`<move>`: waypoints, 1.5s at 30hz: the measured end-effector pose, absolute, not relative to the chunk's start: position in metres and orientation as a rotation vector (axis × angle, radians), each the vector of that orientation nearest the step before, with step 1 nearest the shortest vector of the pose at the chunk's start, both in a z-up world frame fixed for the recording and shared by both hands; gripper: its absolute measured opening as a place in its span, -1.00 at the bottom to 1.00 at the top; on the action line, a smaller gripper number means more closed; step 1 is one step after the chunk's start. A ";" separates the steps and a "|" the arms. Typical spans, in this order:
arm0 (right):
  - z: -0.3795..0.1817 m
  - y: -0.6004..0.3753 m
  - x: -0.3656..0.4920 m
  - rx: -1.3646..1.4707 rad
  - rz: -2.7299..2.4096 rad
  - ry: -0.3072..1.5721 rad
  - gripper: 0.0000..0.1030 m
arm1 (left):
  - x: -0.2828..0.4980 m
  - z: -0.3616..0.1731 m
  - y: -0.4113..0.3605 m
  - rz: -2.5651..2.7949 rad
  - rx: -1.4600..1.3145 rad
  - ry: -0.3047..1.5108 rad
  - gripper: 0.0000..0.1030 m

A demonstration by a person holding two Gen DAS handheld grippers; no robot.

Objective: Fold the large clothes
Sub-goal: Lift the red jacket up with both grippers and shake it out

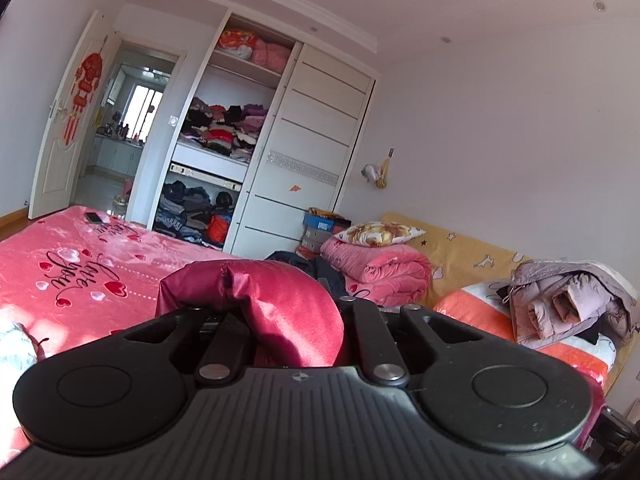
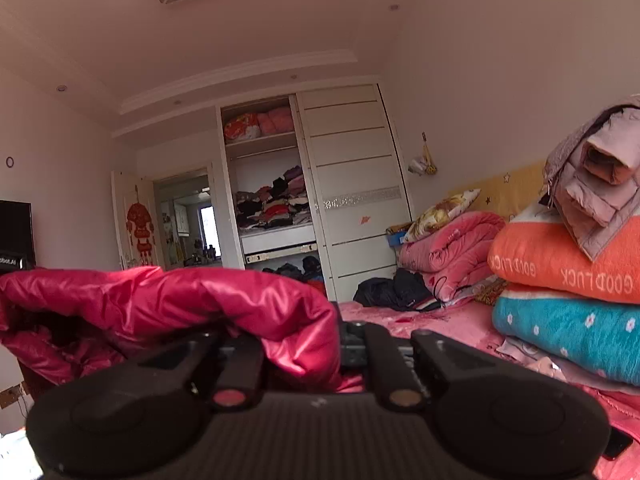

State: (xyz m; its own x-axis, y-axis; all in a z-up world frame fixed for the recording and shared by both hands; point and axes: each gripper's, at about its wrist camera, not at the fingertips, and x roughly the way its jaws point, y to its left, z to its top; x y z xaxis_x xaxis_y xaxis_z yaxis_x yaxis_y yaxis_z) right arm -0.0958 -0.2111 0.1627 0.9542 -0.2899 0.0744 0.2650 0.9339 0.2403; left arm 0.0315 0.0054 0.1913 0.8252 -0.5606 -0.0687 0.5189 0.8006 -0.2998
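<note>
Both hand-held grippers (image 1: 294,312) (image 2: 300,340) clamped on red jacket (image 1: 272,296).

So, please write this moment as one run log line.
step: lifting | left gripper: shut on red jacket | right gripper: shut on red jacket | jacket: above pink bed

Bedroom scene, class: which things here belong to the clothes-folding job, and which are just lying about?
In the job:
red padded jacket
left gripper, shut on it
right gripper, shut on it

Lying about:
phone on the bed
rolled pink quilt
lilac jacket
open wardrobe
</note>
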 end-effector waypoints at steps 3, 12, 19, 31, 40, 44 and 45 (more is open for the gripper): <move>0.191 -0.207 -0.102 0.191 -0.275 -0.192 -0.88 | 0.017 0.204 0.008 -0.590 -0.286 0.109 -0.76; 0.273 -0.205 -0.127 0.090 -0.232 -0.405 -0.88 | -0.034 0.240 0.014 -0.628 -0.268 -0.012 -0.73; 0.315 -0.199 -0.146 0.009 -0.204 -0.486 -0.88 | -0.064 0.256 0.014 -0.634 -0.219 -0.056 -0.67; 0.269 -0.186 -0.014 0.012 -0.149 -0.148 -0.88 | 0.070 0.180 -0.016 -0.430 -0.127 0.262 -0.66; 0.175 -0.181 0.130 0.076 -0.128 0.099 -0.88 | 0.209 0.084 -0.006 -0.280 -0.158 0.460 -0.66; 0.142 -0.177 0.174 0.082 -0.135 0.174 -0.88 | 0.264 0.052 0.003 -0.242 -0.181 0.531 -0.66; 0.131 -0.177 0.183 0.085 -0.136 0.196 -0.88 | 0.269 0.045 0.004 -0.236 -0.186 0.542 -0.66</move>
